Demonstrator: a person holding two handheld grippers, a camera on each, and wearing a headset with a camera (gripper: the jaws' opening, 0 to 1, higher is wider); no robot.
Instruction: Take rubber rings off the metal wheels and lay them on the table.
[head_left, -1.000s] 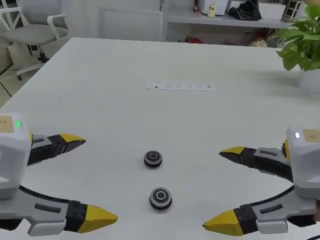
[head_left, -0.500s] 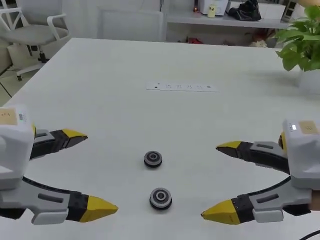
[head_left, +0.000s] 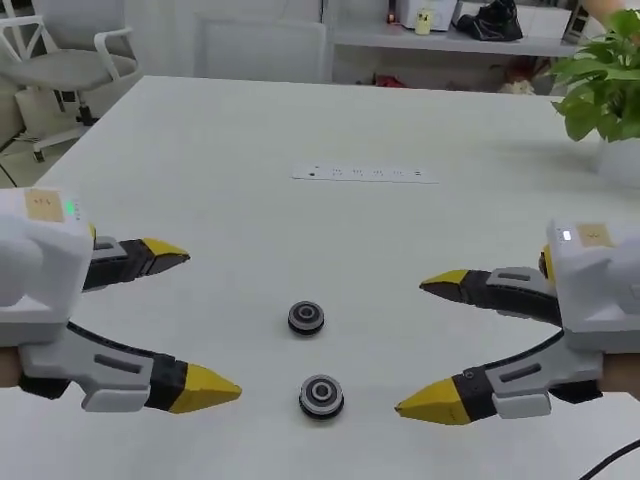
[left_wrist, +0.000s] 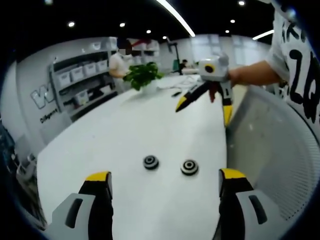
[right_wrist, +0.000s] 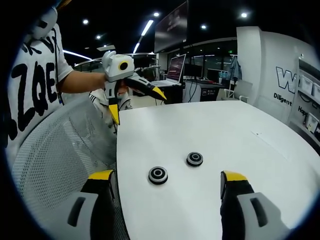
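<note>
While the far wheel (head_left: 306, 318) and near wheel (head_left: 321, 395) sit ringed on the table (head_left: 300, 130) between the left gripper (head_left: 210, 323) and right gripper (head_left: 410, 346), both spread wide and empty, a one-sided nudge could skid the near one off the edge (left_wrist: 226, 150). Gripper views show that edge close, the head view a paper strip (head_left: 365, 174) beyond.

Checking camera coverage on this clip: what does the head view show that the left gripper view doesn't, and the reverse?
Head view, not the left gripper view: a white office chair beyond the table and a printed strip lying on it. Left gripper view, not the head view: wall shelving with bins, a person standing beside it, and a printed shirt. Both: the farther wheel and the nearer wheel, the potted plant, and the right gripper, jaws open.
</note>
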